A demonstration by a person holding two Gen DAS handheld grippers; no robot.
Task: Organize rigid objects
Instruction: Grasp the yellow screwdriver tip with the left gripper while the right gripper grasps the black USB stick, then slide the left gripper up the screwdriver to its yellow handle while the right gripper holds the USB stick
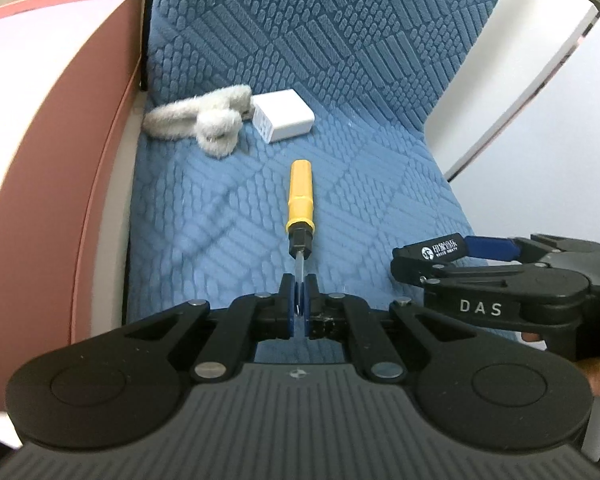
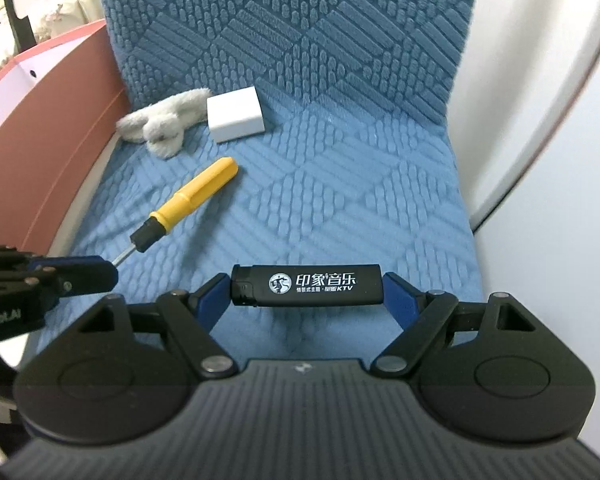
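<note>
Left gripper [image 1: 299, 292] clamps screwdriver [image 1: 299, 200] shaft tip; right gripper [image 2: 306, 286] pinches lighter [image 2: 306, 285] endwise. Keep squeeze firm, lift level, avoid swinging handle.

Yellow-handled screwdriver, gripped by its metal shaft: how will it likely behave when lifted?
The screwdriver looks rigid, so no flopping. With the left gripper pinching only the thin shaft tip, the heavier handle may droop or pivot. If released on the blue cushion, its rounded handle could roll.

1. The black lighter [image 2: 306, 285], at 6 o'clock of the right wrist view, carries white print "印象音乐" and "KTV".
2. The right gripper [image 1: 452, 264], at 3 o'clock of the left wrist view, reads "DAS".
3. The left gripper [image 2: 112, 270], at 9 o'clock, shows partly cut lettering, roughly "Robot.AI".
</note>
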